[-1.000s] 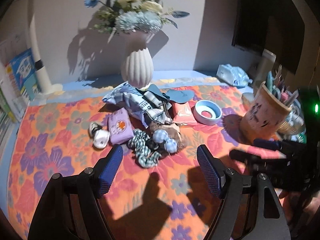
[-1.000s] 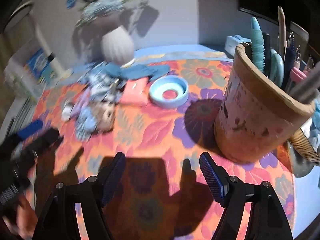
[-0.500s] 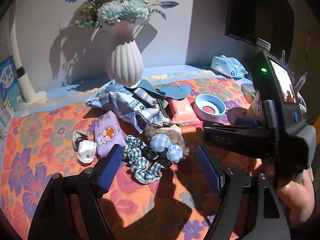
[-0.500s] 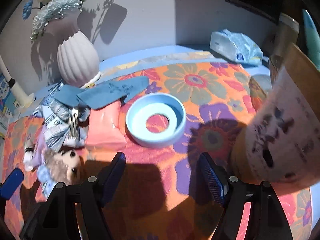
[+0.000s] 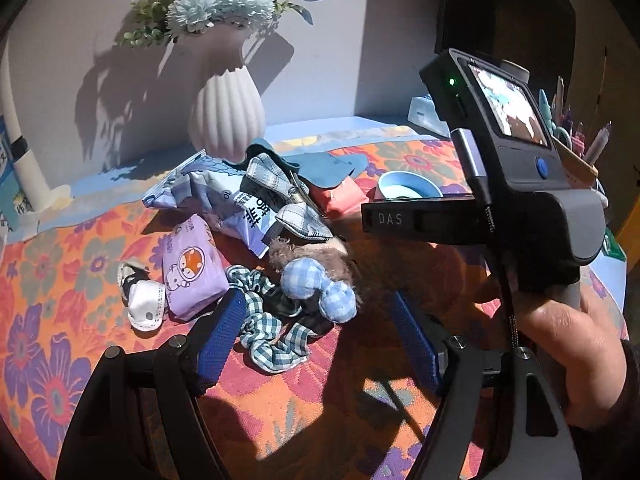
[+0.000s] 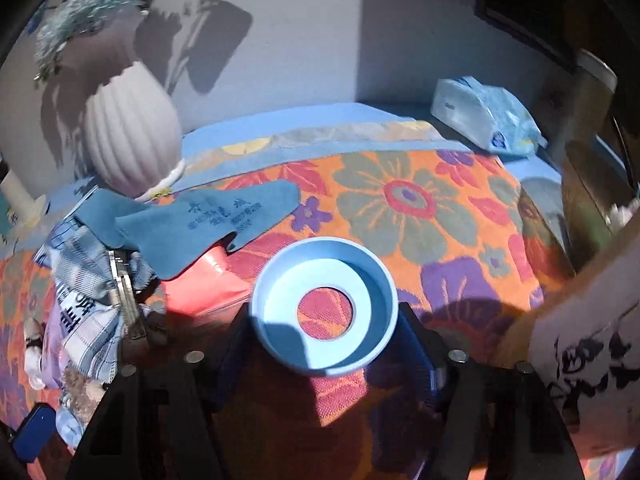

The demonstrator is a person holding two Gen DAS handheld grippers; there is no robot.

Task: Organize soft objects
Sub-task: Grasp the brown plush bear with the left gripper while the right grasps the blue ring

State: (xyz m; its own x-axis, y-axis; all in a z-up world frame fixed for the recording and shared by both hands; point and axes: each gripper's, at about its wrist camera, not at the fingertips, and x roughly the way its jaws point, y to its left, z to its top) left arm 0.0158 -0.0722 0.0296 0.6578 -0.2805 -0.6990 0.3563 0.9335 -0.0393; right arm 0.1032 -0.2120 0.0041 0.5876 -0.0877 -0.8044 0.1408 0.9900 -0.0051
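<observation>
A pile of soft things lies on the floral cloth (image 5: 60, 264): a checked scrunchie (image 5: 272, 332), a brown plush with blue checked balls (image 5: 316, 280), a purple tissue pack (image 5: 192, 268), a white mask (image 5: 144, 304), a printed bag (image 5: 224, 196), a teal cloth (image 6: 208, 224) and a pink pouch (image 6: 200, 292). My left gripper (image 5: 316, 336) is open, its jaws on either side of the scrunchie and plush. My right gripper (image 6: 324, 344) is open, its jaws on either side of a light blue ring dish (image 6: 324, 304).
A white ribbed vase (image 5: 226, 116) with flowers stands at the back by the wall. A tissue packet (image 6: 484, 116) lies at the back right. A patterned pen cup (image 6: 588, 344) stands close on the right. The right gripper's body (image 5: 512, 184) crosses the left wrist view.
Both grippers have moved forward. The left one closed in on the scrunchie and plush. The right one swung from the pen cup to the blue ring dish. Both stayed open.
</observation>
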